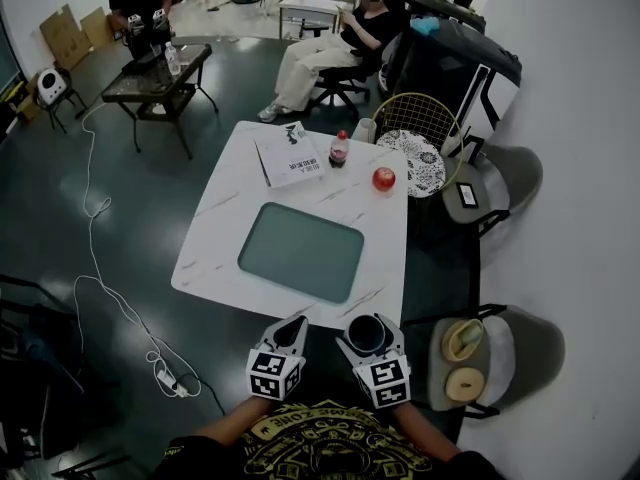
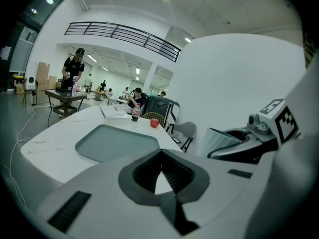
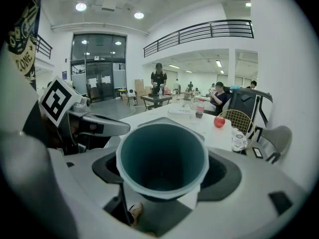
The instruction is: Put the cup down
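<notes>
A dark teal cup (image 3: 162,157) with a pale rim stands upright between the jaws of my right gripper (image 3: 163,183), which is shut on it. In the head view the cup (image 1: 366,333) and right gripper (image 1: 370,340) hover just off the near edge of the white table (image 1: 228,218). My left gripper (image 1: 288,336) hangs beside it at the left, shut with nothing held; its pads meet in the left gripper view (image 2: 162,176). The cup's ribbed side (image 2: 219,141) shows at the right there.
A grey-green tray (image 1: 300,251) lies in the table's middle. At its far end are a booklet (image 1: 287,154), a cola bottle (image 1: 339,149) and a red apple (image 1: 383,178). Chairs (image 1: 505,358) stand to the right. A person (image 1: 335,48) sits beyond the table.
</notes>
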`<state>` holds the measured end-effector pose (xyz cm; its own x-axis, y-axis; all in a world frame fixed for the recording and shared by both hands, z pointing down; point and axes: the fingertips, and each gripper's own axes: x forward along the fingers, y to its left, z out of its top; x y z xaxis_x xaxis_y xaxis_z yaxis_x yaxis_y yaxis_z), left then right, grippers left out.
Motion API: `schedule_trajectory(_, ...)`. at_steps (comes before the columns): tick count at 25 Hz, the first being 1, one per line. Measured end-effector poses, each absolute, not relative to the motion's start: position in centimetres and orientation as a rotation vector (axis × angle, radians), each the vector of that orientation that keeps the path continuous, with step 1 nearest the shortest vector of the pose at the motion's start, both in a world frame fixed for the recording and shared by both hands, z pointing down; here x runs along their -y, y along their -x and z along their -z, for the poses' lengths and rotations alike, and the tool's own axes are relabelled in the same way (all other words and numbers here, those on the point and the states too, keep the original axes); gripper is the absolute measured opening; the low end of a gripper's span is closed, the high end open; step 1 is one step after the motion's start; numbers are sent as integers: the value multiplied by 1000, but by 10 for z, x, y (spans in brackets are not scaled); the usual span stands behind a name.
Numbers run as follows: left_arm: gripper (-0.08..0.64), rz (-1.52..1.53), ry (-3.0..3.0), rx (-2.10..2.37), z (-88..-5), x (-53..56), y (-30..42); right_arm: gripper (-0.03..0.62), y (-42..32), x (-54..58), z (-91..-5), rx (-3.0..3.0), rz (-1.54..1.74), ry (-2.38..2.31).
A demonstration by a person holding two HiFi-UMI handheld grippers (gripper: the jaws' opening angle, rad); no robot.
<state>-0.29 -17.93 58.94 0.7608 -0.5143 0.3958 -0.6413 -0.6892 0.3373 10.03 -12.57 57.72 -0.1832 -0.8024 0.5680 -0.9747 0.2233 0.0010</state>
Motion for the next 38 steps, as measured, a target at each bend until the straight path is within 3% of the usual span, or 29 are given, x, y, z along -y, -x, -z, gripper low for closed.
schedule_trajectory(38,9,-287,-2410,976,-596,244,76,380,-46,212,-566,2064,-442,-1577)
